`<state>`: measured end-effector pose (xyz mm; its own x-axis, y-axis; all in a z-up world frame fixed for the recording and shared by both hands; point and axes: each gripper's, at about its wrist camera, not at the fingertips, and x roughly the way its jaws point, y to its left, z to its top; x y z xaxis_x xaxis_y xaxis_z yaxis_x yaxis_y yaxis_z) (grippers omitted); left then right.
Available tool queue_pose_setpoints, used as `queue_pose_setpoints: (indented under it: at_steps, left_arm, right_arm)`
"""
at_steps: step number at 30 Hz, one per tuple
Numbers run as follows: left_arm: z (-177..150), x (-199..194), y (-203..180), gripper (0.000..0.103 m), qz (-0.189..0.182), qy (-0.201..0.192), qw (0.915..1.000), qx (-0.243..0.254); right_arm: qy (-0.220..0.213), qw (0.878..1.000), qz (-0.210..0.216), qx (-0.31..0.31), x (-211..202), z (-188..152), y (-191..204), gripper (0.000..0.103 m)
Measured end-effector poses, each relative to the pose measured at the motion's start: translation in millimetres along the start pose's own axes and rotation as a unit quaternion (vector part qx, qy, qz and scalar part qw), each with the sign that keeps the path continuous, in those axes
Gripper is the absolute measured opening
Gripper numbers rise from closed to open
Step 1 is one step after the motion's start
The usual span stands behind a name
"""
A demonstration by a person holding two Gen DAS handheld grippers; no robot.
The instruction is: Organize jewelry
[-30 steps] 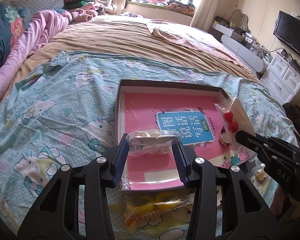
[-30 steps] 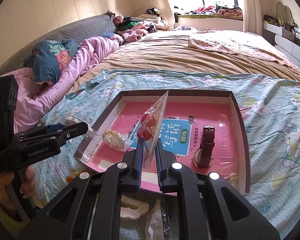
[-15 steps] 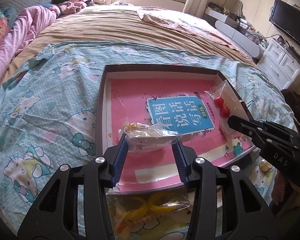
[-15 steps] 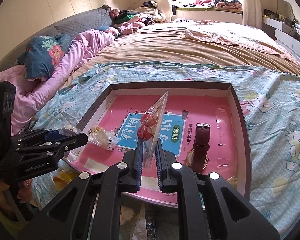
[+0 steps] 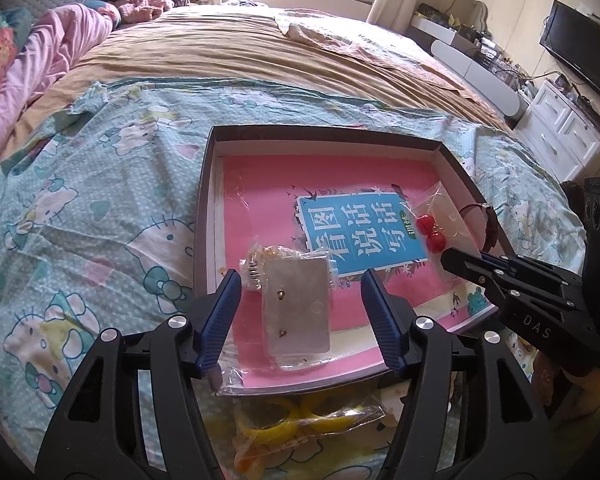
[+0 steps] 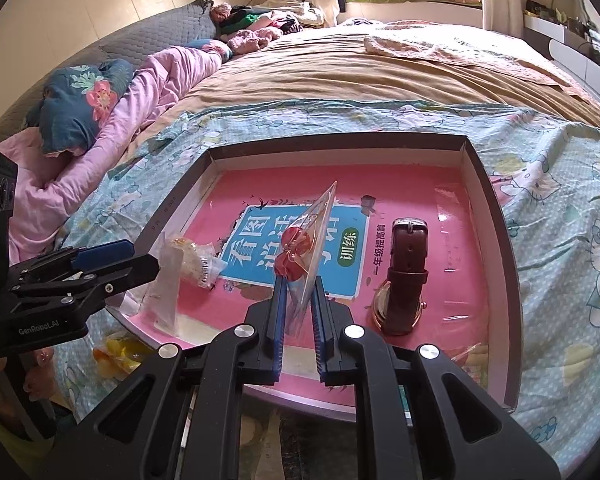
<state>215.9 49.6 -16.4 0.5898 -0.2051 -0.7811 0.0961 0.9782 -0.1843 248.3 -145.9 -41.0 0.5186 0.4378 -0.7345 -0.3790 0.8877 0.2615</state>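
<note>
A shallow dark-rimmed box [image 5: 208, 168] [image 6: 476, 184] with a pink book inside lies on the bed. My left gripper [image 5: 300, 300] is open over the box's near left corner; a clear bag with a silver card and small earrings [image 5: 296, 304] lies loose between its fingers and also shows in the right wrist view [image 6: 172, 276]. My right gripper [image 6: 298, 304] is shut on a clear bag with red ball earrings [image 6: 296, 248], held upright over the book; this bag also shows in the left wrist view [image 5: 432, 232]. A brown-strap watch [image 6: 406, 268] lies in the box at right.
A bag of yellow bangles [image 5: 300, 424] lies on the Hello Kitty sheet [image 5: 100, 208] just in front of the box. Pink bedding and a pillow [image 6: 84, 100] are at the left. White drawers [image 5: 564, 136] and a TV stand at the right.
My left gripper opened and let go of the earring-card bag, which now lies flat in the box. My right gripper keeps hold of the red earring bag and moved lower over the box.
</note>
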Motion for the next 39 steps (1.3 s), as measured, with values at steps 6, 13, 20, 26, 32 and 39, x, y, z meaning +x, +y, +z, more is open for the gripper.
queue_pose_setpoints:
  at_steps: [6, 13, 20, 26, 32, 39]
  left_arm:
    - [4.3, -7.8, 5.9, 0.063, -0.001, -0.008, 0.9999, -0.009]
    - [6.0, -18.2, 6.2, 0.067, 0.007, -0.016, 0.9998, -0.010]
    - [4.7, -29.2, 4.2, 0.068, 0.003, -0.022, 0.9997, -0.009]
    - [0.5, -38.0, 4.5, 0.076, 0.005, -0.022, 0.9997, -0.010]
    - [-1.4, -54.8, -4.6, 0.089, 0.004, -0.037, 0.9993, 0.003]
    - [-7.4, -70.2, -10.8, 0.093, 0.005, -0.049, 0.9988, 0.009]
  right_arm:
    - [0.005, 1.000, -0.003, 0.009, 1.9, -2.3, -3.4, 0.017]
    - [-0.004, 1.000, 0.004, 0.023, -9.7, -7.0, -5.4, 0.043]
    - [-0.025, 0.999, 0.013, 0.036, -30.7, -14.1, -3.2, 0.058]
    - [-0.033, 0.998, 0.015, 0.044, -42.4, -18.0, -2.5, 0.072]
    - [-0.052, 0.997, 0.016, 0.061, -60.5, -18.7, -4.9, 0.081]
    - [-0.069, 0.995, 0.020, 0.062, -82.7, -17.3, -1.7, 0.081]
